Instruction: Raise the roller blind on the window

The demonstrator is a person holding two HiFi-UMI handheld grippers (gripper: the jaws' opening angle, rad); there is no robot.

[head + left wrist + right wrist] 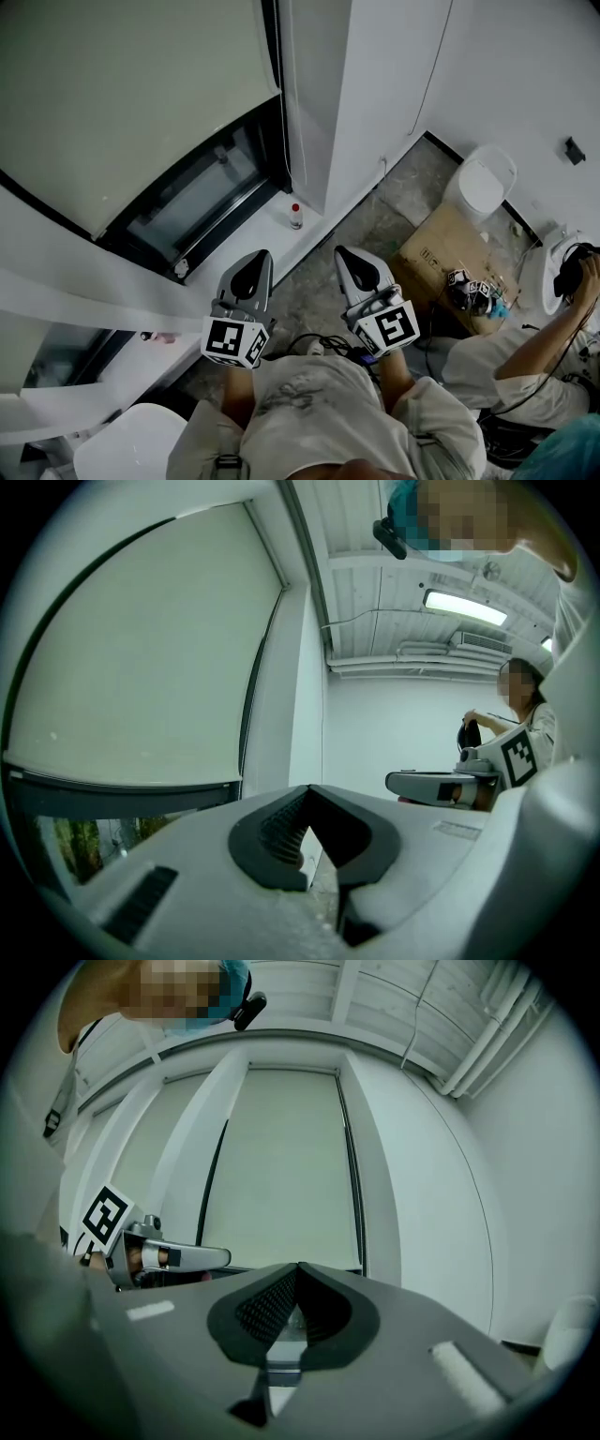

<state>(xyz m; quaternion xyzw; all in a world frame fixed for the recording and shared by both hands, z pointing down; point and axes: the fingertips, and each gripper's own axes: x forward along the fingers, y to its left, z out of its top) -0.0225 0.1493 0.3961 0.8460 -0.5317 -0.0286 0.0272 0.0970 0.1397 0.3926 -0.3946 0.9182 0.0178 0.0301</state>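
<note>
The pale roller blind covers most of the window at the upper left. Its dark bottom bar hangs above a strip of bare glass. My left gripper and right gripper are side by side in front of my chest, a little short of the white sill, both shut and empty. In the left gripper view the blind fills the left above my shut left gripper, with the right gripper beside it. In the right gripper view the blind is straight ahead above my shut right gripper, with the left gripper at the left.
A small bottle stands on the sill by the white pillar. On the floor at the right are a cardboard box and a white bin. A seated person is at the lower right. A white seat is at the lower left.
</note>
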